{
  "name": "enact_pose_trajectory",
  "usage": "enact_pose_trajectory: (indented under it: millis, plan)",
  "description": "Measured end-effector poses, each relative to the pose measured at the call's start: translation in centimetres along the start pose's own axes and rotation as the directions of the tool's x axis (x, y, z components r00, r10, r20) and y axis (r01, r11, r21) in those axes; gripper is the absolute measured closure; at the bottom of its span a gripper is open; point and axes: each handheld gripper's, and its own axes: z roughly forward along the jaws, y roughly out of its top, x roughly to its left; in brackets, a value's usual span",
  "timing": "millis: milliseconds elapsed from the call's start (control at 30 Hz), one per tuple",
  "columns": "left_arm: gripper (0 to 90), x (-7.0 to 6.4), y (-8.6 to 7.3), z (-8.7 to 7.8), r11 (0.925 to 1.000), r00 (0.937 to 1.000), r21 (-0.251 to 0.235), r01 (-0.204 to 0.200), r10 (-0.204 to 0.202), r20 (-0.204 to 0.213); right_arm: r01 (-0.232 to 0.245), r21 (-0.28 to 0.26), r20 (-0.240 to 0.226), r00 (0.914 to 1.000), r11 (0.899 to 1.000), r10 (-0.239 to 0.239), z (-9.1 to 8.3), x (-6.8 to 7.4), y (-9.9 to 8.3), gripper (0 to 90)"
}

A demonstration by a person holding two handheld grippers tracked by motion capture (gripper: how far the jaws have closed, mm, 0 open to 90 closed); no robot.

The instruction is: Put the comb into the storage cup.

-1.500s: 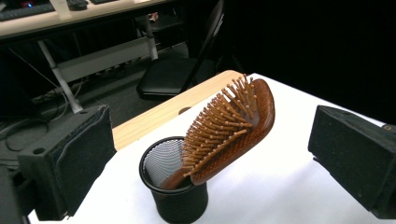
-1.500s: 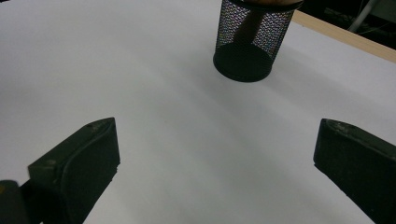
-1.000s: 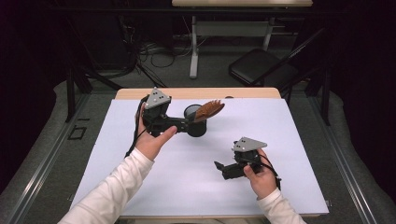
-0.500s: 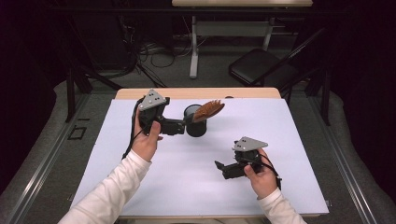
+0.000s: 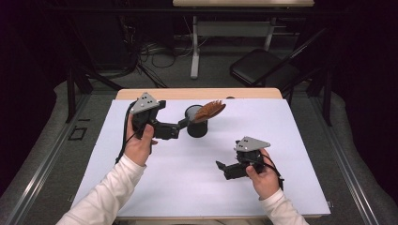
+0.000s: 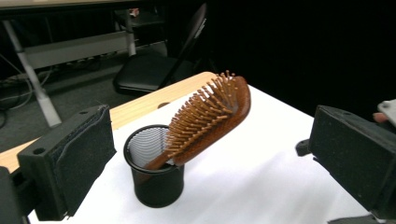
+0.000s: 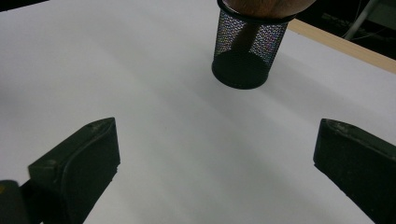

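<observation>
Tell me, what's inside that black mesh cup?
A wooden hairbrush stands handle-down in the black mesh cup, leaning over its rim with the bristled head sticking out. Through the mesh, the handle shows dimly; its tip and the cup's floor beneath are covered.

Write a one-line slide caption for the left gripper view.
Open left gripper faces a black mesh cup holding a wooden hairbrush, handle down, on the white table.

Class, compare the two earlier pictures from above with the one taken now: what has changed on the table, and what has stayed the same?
The left hand, open-palmed a second ago, has closed round the left tool, which stays open beside the black mesh cup. The wooden hairbrush still leans handle-down in the cup. The right tool remains open, low over the white table, and has not moved.
</observation>
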Motion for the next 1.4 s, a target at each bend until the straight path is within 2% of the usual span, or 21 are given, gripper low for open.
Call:
enact_pose_trajectory:
  millis: [167,600,1000,1200,1400]
  plan:
    - [0.5,0.0,-0.1,-0.5,0.9998,0.9998,0.018,0.000,0.000,0.022,0.001,-0.003,-0.003,1.0000,1.000,-0.001,-0.2,0.0,0.1,0.0]
    - [0.5,0.3,-1.0,-2.0,0.9987,0.9989,0.051,0.000,-0.003,0.047,0.007,-0.010,-0.017,0.9998,1.000,-0.007,-1.1,0.1,0.8,0.1]
    - [0.5,1.2,-2.5,-3.6,0.9976,0.9997,0.069,0.008,-0.010,0.023,-0.004,-0.021,-0.001,1.0000,1.000,0.004,-2.8,-0.6,0.9,0.2]
    - [0.5,1.8,-3.8,-4.2,0.9968,0.9996,0.076,0.024,-0.025,0.010,-0.008,-0.006,0.010,0.9999,1.000,0.008,-3.5,-1.0,0.2,0.1]
    - [0.6,2.4,-5.4,-4.7,0.9961,0.9992,0.080,0.037,-0.035,-0.021,-0.017,0.000,0.021,0.9996,1.000,0.017,-4.1,-1.3,-0.4,0.1]
